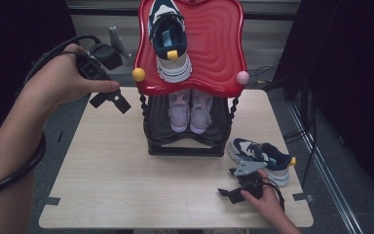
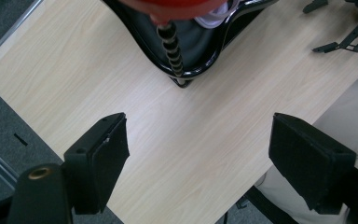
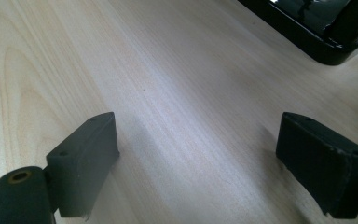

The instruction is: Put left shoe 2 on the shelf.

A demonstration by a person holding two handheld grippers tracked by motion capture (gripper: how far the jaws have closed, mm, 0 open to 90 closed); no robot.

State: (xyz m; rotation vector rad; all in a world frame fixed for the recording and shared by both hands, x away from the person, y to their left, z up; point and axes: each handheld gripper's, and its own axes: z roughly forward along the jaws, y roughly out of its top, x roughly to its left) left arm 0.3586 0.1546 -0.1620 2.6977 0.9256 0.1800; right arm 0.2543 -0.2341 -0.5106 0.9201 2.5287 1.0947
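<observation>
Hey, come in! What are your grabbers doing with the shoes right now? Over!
Left gripper open, empty, beside the red rack top. Right gripper open on the table, near the loose sneaker. Nothing blocking.

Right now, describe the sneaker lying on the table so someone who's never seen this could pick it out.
Find the two-tier shoe rack with the red top shelf in the middle of the wooden table. To its right, directly on the tabletop, lies a navy-and-white sneaker with a yellow heel tab. Its match sits on the red shelf; the pink pair sits on the lower black shelf.
</observation>
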